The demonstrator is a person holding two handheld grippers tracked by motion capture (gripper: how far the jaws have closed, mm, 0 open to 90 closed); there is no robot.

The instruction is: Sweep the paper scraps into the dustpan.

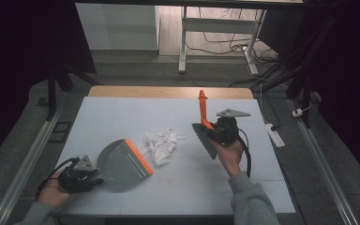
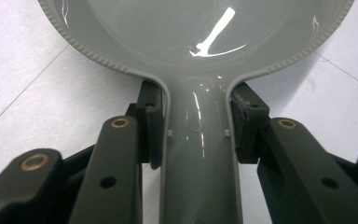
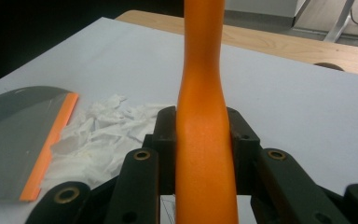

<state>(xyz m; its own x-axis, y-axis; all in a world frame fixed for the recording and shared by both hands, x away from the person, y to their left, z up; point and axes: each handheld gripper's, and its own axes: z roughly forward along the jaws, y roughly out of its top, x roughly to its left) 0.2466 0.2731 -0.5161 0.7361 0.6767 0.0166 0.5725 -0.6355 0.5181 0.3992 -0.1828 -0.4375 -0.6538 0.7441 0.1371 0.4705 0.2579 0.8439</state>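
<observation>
High view shows my left gripper [image 1: 85, 177] clenched on the stiff, slick dustpan [image 1: 122, 164] handle at lower left, right gripper [image 1: 222, 131] clamping the light brush [image 1: 205, 129] mid-frame, flimsy paper scraps [image 1: 160, 144] lying between them.

A pale sheet [image 1: 122, 117] covers the table [image 1: 168, 92], whose wooden far edge stays bare. Beyond the table stands a white desk frame [image 1: 183, 42] on grey floor [image 1: 136, 65], with cables [image 1: 234, 47] near it. Right of the table lies a power strip [image 1: 275, 136]. Both sides are dark.
</observation>
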